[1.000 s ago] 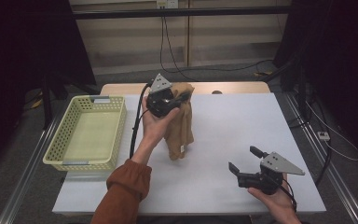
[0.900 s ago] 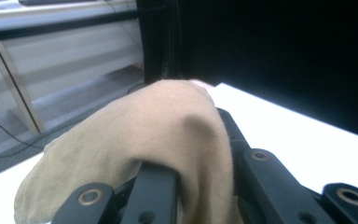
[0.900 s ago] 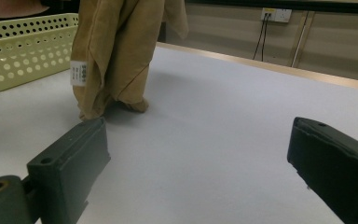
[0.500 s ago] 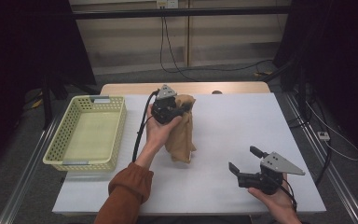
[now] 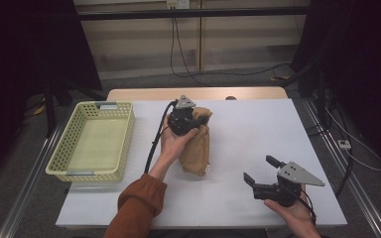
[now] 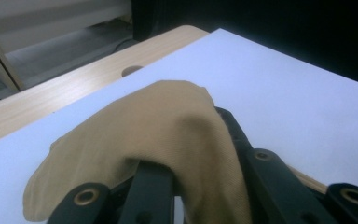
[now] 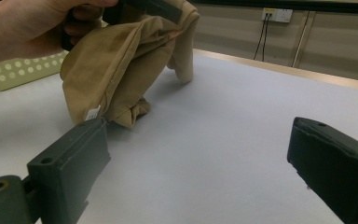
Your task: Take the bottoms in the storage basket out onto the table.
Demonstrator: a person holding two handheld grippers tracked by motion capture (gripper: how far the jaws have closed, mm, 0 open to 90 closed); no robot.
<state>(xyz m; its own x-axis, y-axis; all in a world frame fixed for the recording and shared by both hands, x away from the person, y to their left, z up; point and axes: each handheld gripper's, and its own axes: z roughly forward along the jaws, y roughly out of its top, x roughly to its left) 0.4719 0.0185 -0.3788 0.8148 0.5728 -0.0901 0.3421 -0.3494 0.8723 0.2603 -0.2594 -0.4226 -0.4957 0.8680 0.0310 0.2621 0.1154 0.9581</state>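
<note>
Left claw pinching crumpled tan cotton cloth

Gripped at top so bulk hangs onto white worktop; right claw spread wide, idle nearby; pale yellow perforated plastic basket well left.

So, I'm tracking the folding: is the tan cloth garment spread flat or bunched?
Bunched: the tan cloth garment hangs crumpled from the shut left gripper, its lower end on the white table.

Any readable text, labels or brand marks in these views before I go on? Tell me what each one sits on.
No text can be read anywhere.
Small white tag on the tan cloth, near its lower hem: whatever is printed on it is too small and blurred to read.
The same tag shows as a white speck in the high view, unreadable too.
Yellow basket, white table and both hand-held grippers: no markings visible.
</note>
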